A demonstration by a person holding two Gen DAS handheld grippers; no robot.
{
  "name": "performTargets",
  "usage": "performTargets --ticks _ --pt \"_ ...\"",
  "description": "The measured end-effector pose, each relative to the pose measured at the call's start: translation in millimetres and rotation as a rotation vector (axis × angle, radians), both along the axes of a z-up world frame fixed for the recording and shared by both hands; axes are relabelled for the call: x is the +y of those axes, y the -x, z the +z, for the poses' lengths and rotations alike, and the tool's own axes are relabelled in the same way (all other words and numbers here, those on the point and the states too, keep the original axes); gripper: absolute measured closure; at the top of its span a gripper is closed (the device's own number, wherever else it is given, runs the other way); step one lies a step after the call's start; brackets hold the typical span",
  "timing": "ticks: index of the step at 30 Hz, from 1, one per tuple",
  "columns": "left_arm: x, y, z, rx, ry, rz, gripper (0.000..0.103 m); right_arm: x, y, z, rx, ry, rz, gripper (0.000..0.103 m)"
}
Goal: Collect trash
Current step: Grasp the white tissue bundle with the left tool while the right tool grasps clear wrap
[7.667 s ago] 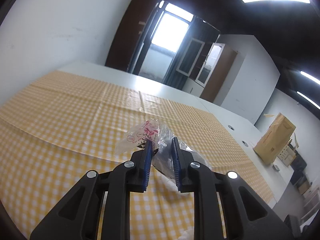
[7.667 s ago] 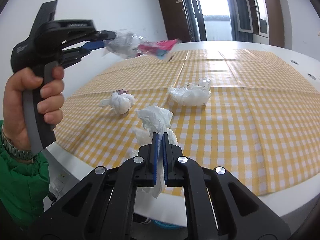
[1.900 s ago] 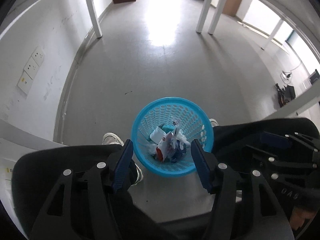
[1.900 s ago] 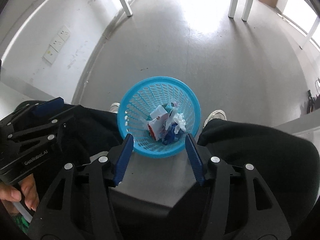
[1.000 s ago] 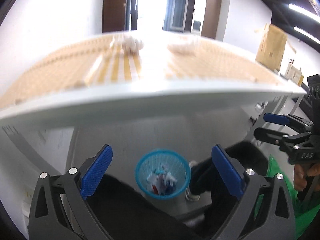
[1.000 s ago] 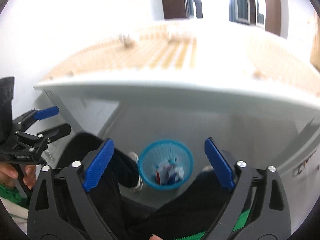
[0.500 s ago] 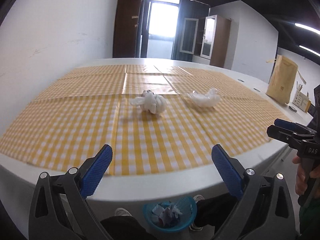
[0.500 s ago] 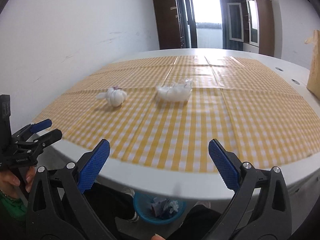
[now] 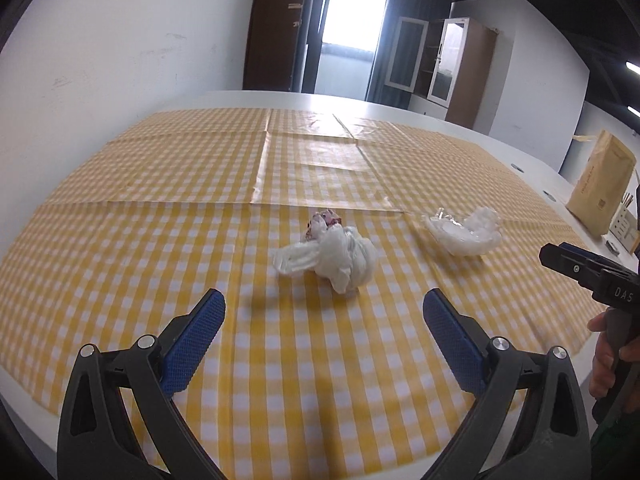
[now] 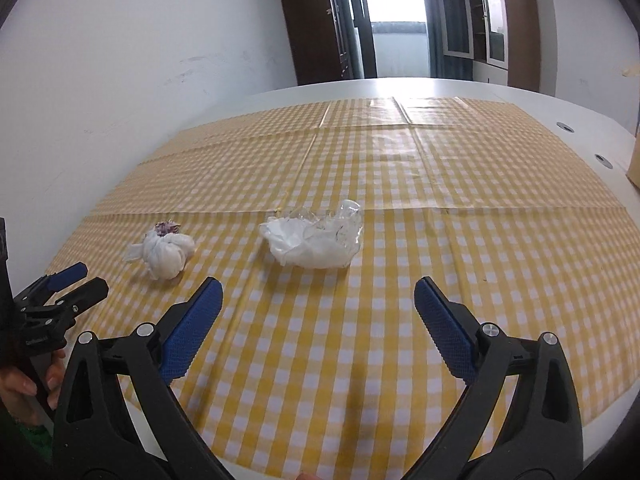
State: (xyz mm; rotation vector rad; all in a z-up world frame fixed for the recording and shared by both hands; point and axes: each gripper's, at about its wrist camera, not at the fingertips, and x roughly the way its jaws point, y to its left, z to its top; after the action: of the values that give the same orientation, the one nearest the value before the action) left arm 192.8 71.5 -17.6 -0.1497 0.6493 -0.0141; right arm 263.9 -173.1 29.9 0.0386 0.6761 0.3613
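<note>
Two pieces of trash lie on the yellow checked tablecloth (image 9: 200, 200). A knotted white tissue wad (image 9: 332, 256) with a purple scrap on top lies just ahead of my left gripper (image 9: 324, 312), which is open and empty. It also shows in the right wrist view (image 10: 166, 254). A crumpled white tissue with clear plastic wrap (image 10: 314, 242) lies just ahead of my right gripper (image 10: 316, 300), also open and empty. In the left wrist view this wrap (image 9: 464, 232) lies to the right.
A brown paper bag (image 9: 600, 188) stands at the table's right edge. The white table rim (image 10: 580, 120) runs around the cloth. The right gripper's body (image 9: 588, 276) shows at the right of the left wrist view; the left gripper's body (image 10: 56, 300) at the left of the right wrist view.
Both grippers have come up from the blue basket under the table and moved forward over the cloth toward the two pieces of trash. Both jaws stay wide open.
</note>
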Motion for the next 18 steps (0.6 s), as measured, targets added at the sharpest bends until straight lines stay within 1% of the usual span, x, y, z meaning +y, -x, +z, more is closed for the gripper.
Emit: performTargets --ticks 2,5,7,9,12,14,15,16,17,18 --pt "-1 -10 -2 0.016 -0.01 -0.001 0.006 4 -12 -1 0.023 -0.011 0.007 0.012" --pt "-2 -28 -7 0.054 -0.012 -0.003 0.006 7 -35 -3 0.059 -0.014 0.0 0.017" --pt "-3 -38 -9 0.071 -0.023 -0.001 0.006 11 -53 -6 0.091 -0.007 -0.002 0.021" --pt "-5 -48 -7 0.075 -0.038 0.0 0.007 14 -65 -7 0.105 -0.001 -0.01 0.032" --pt "-6 -63 -5 0.094 -0.047 -0.004 0.007 18 -82 -13 0.146 0.019 -0.029 0.035" --pt "-5 -72 -6 0.11 -0.039 -0.007 0.008 19 -91 -19 0.178 0.018 -0.029 0.037" --pt "-5 -76 -6 0.119 -0.034 -0.012 0.011 20 -93 -22 0.191 0.019 -0.033 0.044" --pt "-5 -78 -7 0.123 -0.028 -0.018 0.012 20 -95 -24 0.202 0.02 -0.035 0.048" --pt "-6 -80 -8 0.127 -0.013 -0.038 0.013 20 -96 -27 0.213 0.02 -0.03 0.06" --pt "-8 -81 -10 0.133 -0.01 -0.055 0.024 20 -95 -29 0.22 0.022 -0.024 0.069"
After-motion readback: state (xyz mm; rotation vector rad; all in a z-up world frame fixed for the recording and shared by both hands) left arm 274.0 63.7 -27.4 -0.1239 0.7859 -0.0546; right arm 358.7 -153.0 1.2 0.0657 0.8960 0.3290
